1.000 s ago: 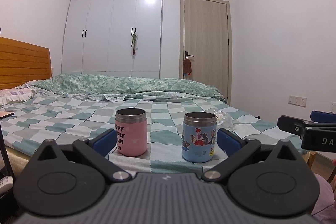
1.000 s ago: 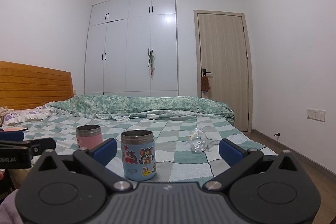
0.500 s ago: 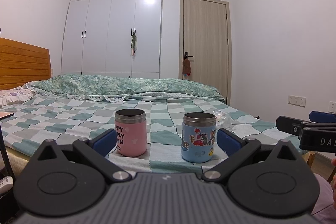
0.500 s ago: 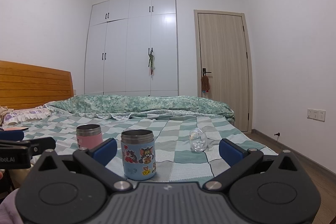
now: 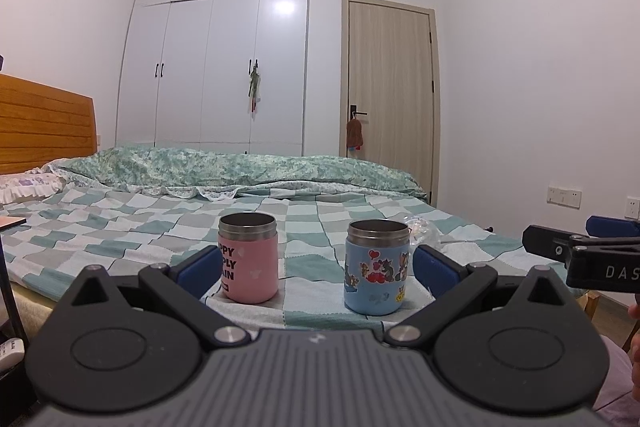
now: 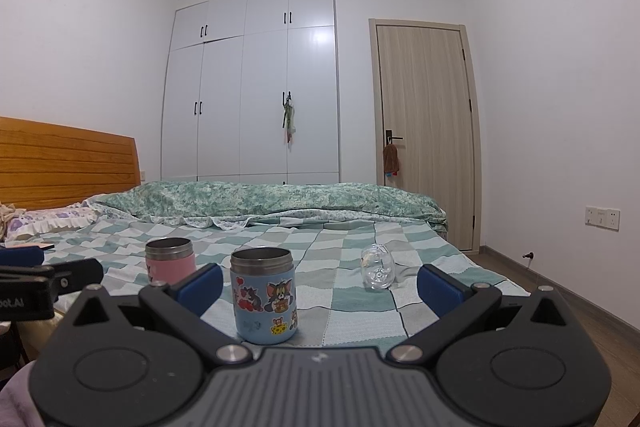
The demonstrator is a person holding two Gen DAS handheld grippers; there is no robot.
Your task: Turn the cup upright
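Note:
A pink cup (image 5: 248, 259) and a blue cartoon cup (image 5: 377, 267) stand upright, mouths up, near the front edge of the bed. Both also show in the right wrist view, pink (image 6: 170, 259) and blue (image 6: 263, 295). A clear glass cup (image 6: 377, 266) lies on its side on the quilt, right of the blue cup; it is partly hidden behind the blue cup in the left wrist view (image 5: 420, 227). My left gripper (image 5: 316, 267) is open and empty, short of the two cups. My right gripper (image 6: 320, 285) is open and empty, short of the blue cup and the glass.
The checked quilt (image 6: 352, 239) covers the bed, with a rolled green duvet (image 6: 272, 201) at the back. A wooden headboard (image 6: 64, 163) is at the left, a wardrobe (image 6: 256, 87) and a door (image 6: 424, 139) behind. The right gripper's side shows at the left wrist view's right edge (image 5: 584, 255).
Both grippers have held nearly still, with only slight drift. The cups have not moved.

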